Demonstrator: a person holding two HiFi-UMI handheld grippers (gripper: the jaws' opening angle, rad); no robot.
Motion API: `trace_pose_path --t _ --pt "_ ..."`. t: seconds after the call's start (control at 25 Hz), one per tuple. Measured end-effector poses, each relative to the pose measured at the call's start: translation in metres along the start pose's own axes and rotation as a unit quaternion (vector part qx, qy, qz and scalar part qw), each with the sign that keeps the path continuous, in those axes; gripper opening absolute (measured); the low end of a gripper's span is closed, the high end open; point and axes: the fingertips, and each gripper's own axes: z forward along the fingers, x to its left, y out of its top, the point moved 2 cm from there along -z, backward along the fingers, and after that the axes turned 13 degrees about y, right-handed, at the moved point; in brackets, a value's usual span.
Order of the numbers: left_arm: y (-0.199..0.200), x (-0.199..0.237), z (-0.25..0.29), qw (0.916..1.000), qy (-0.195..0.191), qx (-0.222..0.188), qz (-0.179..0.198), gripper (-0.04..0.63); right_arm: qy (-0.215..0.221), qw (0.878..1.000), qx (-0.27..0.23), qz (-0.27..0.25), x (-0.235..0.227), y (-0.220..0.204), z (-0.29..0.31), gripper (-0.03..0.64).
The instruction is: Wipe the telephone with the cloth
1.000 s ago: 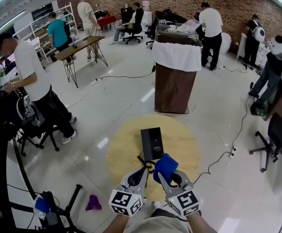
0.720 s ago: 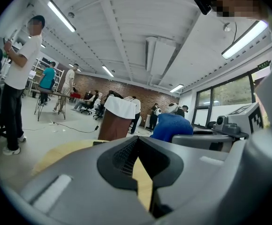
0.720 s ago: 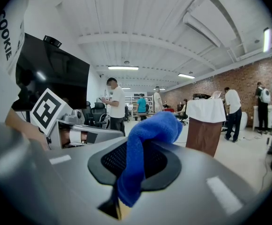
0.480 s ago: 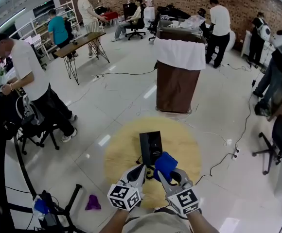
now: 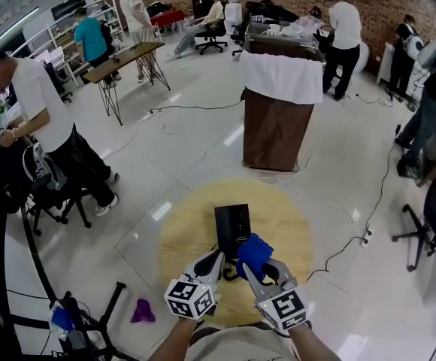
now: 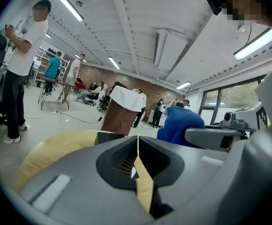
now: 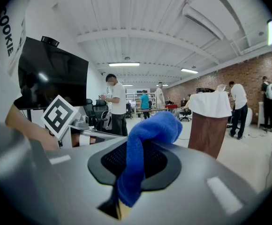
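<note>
Right gripper [image 5: 255, 269]: jaws clamped on the blue cloth [image 5: 255, 253]. In the right gripper view we see the cloth running up between the pads and bunching in a fold over the tips.
Left gripper [image 6: 137, 145]: jaws together, with nothing between them. We see only a thin seam between the two pads.
Gripper positions: in the head view we note both side by side low over the near part of the table, pointing away from the person. The left tips are just short of the telephone's near edge.
Marker cubes: one on the rear of each gripper, close to the person's forearms.
Cloth position: its bunched end lies at the telephone's near right corner. We cannot tell whether it touches.
Telephone [image 5: 233, 223]: a black, flat, rectangular unit lying near the middle of the table, with its long side running away from the person.
Table [image 5: 192, 235]: round, with a light wooden top, standing on a pale glossy floor.
Pedestal [image 5: 277, 130]: a brown stand with a white drape over its top, beyond the table and well apart from it.
Floor items: we list a small purple object [image 5: 142, 311] left of the table and a dark cable [image 5: 351, 238] trailing on the right.
Person [image 5: 43, 111]: in a white shirt, standing at far left beside dark chairs.
Background: we see several more people and a brick wall.
</note>
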Motion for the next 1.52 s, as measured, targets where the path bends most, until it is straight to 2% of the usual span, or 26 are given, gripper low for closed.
trace_pose_path --t 0.2,0.28,0.48,0.68,0.92,1.08,1.28,1.4,1.52 --pt "-0.012 0.018 0.023 0.9977 -0.030 0.024 -0.056 0.062 0.004 1.000 0.007 0.004 -0.006 -0.005 0.002 0.061" --pt "-0.017 0.027 0.034 0.9966 -0.035 0.035 -0.067 0.085 0.006 1.000 0.012 0.006 -0.009 -0.007 0.004 0.061" --pt "-0.035 0.050 0.062 0.9948 -0.034 0.068 -0.067 0.125 0.007 1.000 0.028 0.011 -0.016 -0.016 0.007 0.061" --pt "-0.061 0.068 0.090 0.9891 -0.051 0.123 -0.063 0.165 0.008 0.999 0.035 0.011 -0.024 -0.020 0.010 0.061" --pt "-0.072 0.082 0.112 0.9823 -0.062 0.158 -0.078 0.169 0.007 0.999 0.047 0.012 -0.030 -0.028 0.010 0.061" --pt "-0.078 0.084 0.123 0.9741 -0.098 0.178 -0.100 0.169 0.010 0.998 0.054 0.012 -0.032 -0.032 0.011 0.061" --pt "-0.081 0.086 0.130 0.9579 -0.149 0.203 -0.137 0.164 0.007 0.998 0.060 0.015 -0.038 -0.037 0.010 0.061" --pt "-0.087 0.088 0.132 0.9480 -0.165 0.226 -0.152 0.160 0.007 0.998 0.063 0.016 -0.039 -0.038 0.010 0.061" --pt "-0.095 0.088 0.136 0.9414 -0.174 0.242 -0.158 0.159 0.005 0.998 0.064 0.016 -0.040 -0.039 0.008 0.061"
